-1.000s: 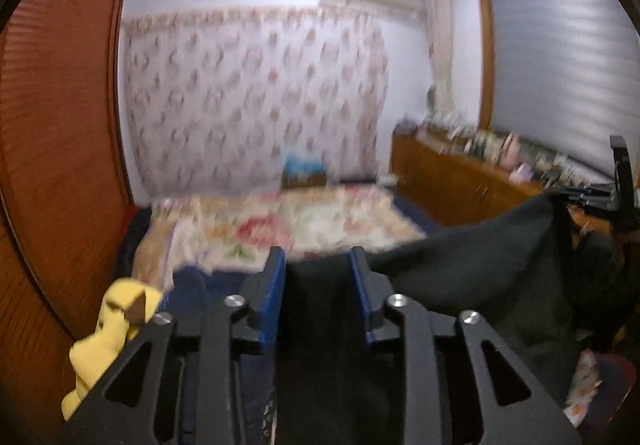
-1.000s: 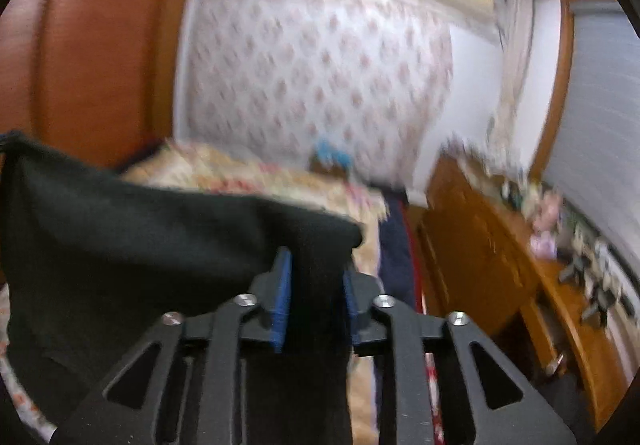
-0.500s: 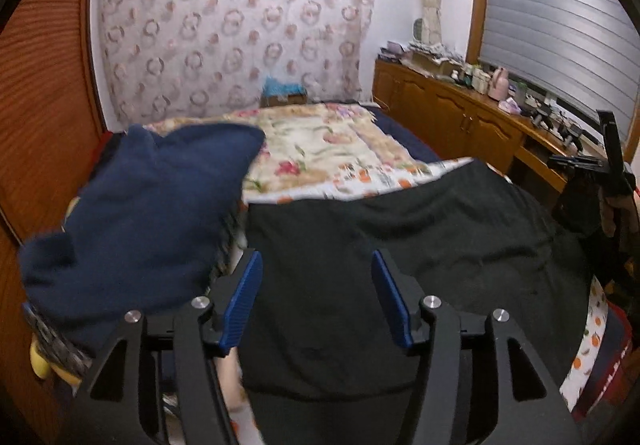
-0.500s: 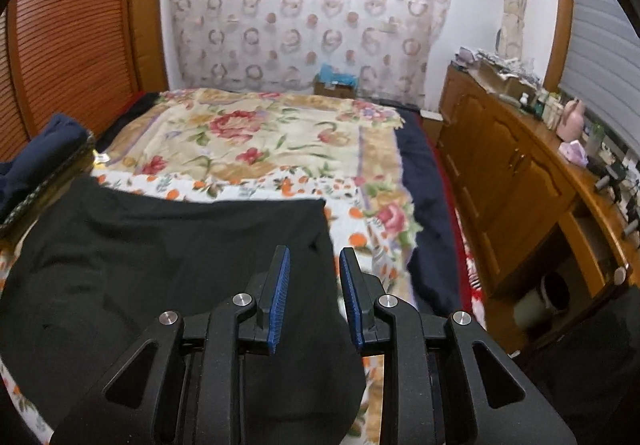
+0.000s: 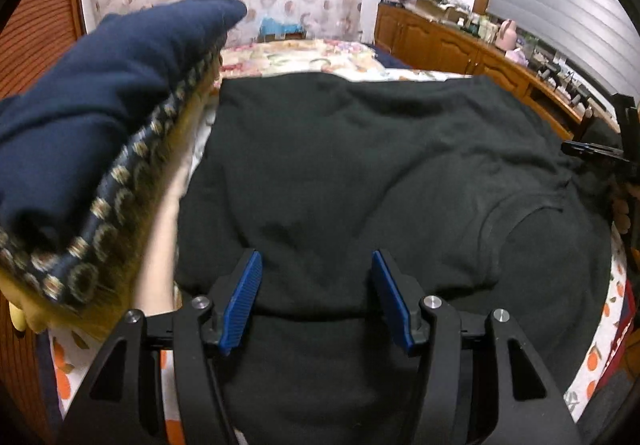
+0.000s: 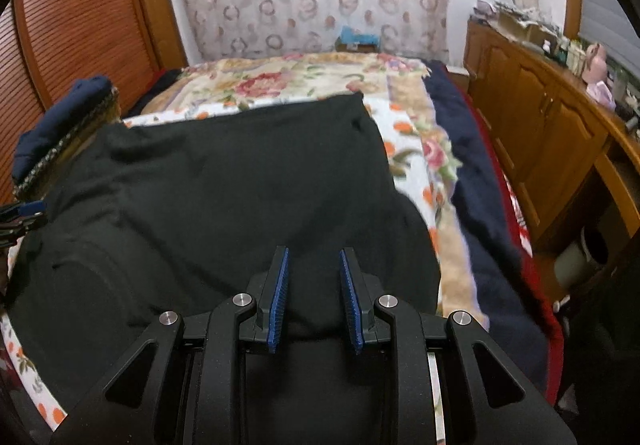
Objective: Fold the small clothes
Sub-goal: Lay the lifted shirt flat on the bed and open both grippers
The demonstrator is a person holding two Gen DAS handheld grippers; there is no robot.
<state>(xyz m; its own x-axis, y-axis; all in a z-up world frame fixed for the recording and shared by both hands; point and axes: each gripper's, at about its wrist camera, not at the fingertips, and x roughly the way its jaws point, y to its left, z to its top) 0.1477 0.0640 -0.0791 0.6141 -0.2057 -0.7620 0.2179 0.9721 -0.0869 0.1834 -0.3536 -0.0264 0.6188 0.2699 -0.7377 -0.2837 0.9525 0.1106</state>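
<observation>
Across the floral bedspread (image 6: 404,133), lying spread flat: black garment (image 5: 360,173), beside the navy pile (image 5: 100,93). Spreading stage finishing; left gripper (image 5: 316,297) gaping wide over the hem, right gripper (image 6: 312,297) narrowly parted, apparently pinching nothing. Needing next: regripping an edge, folding across.

- Left tongs (image 5: 316,287): pitched steeply downward, blue pads standing wide apart, nothing pressed between them.
- Right tongs (image 6: 313,287): likewise pitched downward, pads parallel with only a narrow gap; whether they pinch anything cannot be told.
- The right tongs show at the right edge of the left wrist view, beside the left pair.
</observation>
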